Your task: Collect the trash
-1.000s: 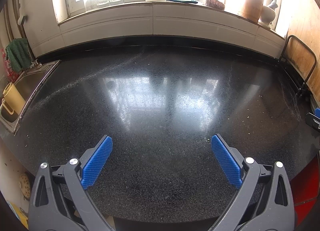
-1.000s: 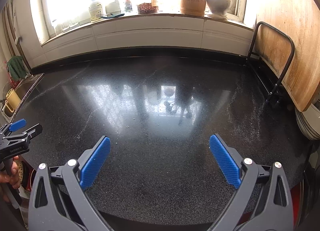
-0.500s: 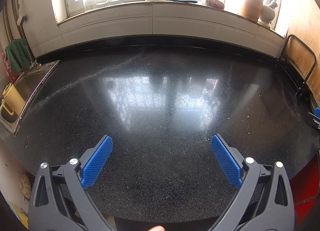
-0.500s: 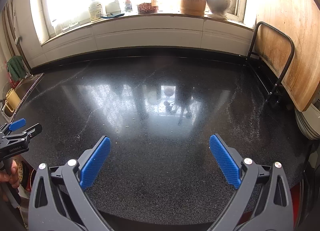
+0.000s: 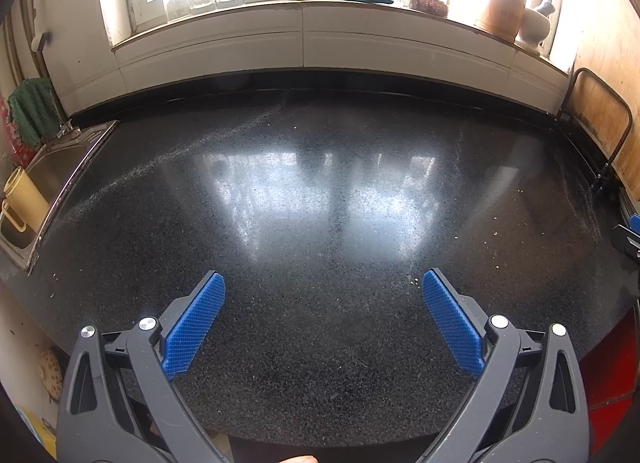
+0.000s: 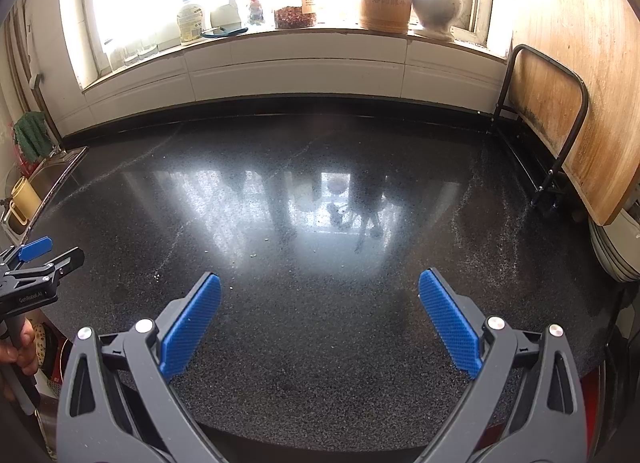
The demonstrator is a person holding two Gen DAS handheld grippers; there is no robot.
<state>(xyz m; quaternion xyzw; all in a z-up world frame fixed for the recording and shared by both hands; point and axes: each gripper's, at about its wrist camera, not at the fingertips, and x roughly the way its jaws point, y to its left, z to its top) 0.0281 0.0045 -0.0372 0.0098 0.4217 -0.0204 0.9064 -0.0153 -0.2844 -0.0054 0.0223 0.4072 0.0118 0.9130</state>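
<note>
Nothing much has moved since the earlier frames: both views hold almost the same framing, with only a sliver of skin now showing at the bottom edge of the left wrist view. I see the black speckled tabletop (image 5: 320, 191) filling both views, glossy with window glare. At its right end a wooden board (image 6: 576, 103) leans in a black metal rack (image 6: 560, 151); at its left end sits a steel sink (image 5: 48, 179) holding a yellow mug (image 5: 22, 199). My left hand-held gripper (image 5: 323, 315) hovers above the near edge with its blue pads spread wide apart, gripping nothing. My right hand-held gripper (image 6: 319, 313) is likewise spread and unloaded. For trash, I can only make out a few pale crumbs (image 6: 252, 255) scattered on the stone ahead of the right gripper.
</note>
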